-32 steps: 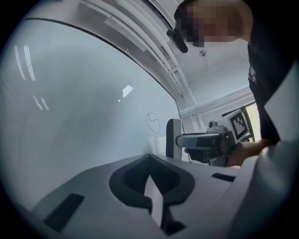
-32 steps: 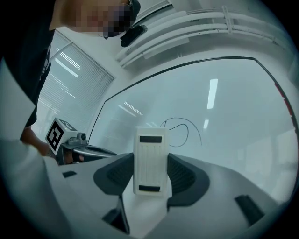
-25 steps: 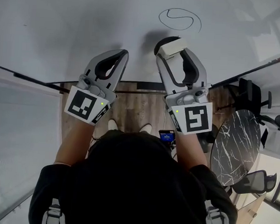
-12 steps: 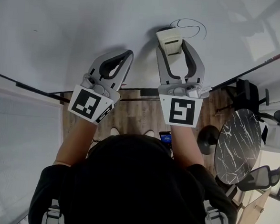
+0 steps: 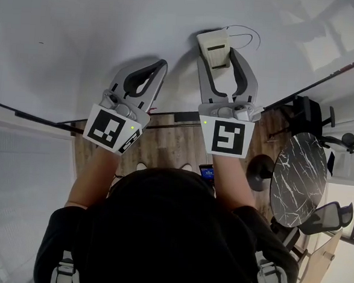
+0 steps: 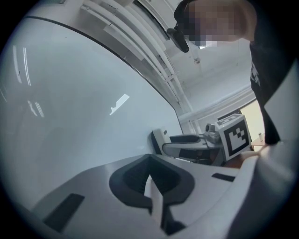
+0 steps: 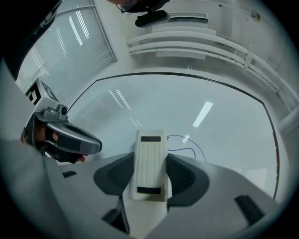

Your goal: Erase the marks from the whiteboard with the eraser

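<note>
In the right gripper view the eraser [image 7: 149, 161] is seen clamped lengthwise in the jaws of the right gripper [image 7: 150, 173], its far end just beside the thin looping marks [image 7: 189, 145] on the whiteboard [image 7: 187, 100]. The wiping face should be pressed flat and swept evenly across the loop; contact with the board probably exists but cannot be confirmed. The left gripper [image 6: 150, 173], jaws closed on nothing, is best held clear. The eraser is a cream ribbed block with two dark slots.
</note>
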A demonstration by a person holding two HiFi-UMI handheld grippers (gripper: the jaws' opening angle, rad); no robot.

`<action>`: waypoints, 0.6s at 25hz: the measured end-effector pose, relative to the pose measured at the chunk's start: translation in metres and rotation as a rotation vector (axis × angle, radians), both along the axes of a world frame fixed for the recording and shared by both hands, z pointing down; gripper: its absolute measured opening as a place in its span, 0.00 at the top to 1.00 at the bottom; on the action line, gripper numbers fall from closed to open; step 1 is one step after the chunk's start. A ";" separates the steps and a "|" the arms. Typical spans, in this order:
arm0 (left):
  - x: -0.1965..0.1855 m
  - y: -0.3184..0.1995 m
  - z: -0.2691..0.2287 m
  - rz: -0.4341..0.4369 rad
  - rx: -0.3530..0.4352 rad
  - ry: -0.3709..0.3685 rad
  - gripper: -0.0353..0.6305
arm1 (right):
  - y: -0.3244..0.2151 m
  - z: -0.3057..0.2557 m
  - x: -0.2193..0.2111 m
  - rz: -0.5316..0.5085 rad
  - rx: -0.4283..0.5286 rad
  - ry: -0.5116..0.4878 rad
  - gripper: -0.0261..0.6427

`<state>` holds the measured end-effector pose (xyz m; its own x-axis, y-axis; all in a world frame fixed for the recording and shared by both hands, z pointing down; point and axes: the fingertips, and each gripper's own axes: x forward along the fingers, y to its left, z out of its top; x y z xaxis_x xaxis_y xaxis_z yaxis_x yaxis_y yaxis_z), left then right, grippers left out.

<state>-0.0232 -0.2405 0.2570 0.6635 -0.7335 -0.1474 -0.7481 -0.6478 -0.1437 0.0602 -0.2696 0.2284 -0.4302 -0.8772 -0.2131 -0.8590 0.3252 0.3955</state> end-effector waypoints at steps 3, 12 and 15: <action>0.004 -0.001 0.000 0.008 -0.001 -0.002 0.94 | -0.001 -0.001 0.005 -0.019 -0.017 -0.024 0.63; 0.005 -0.005 0.011 0.013 -0.001 0.000 0.94 | -0.015 0.002 0.052 0.043 -0.019 -0.080 0.63; 0.011 -0.004 0.007 0.012 0.000 -0.003 0.94 | -0.018 -0.003 0.077 0.074 -0.023 -0.110 0.63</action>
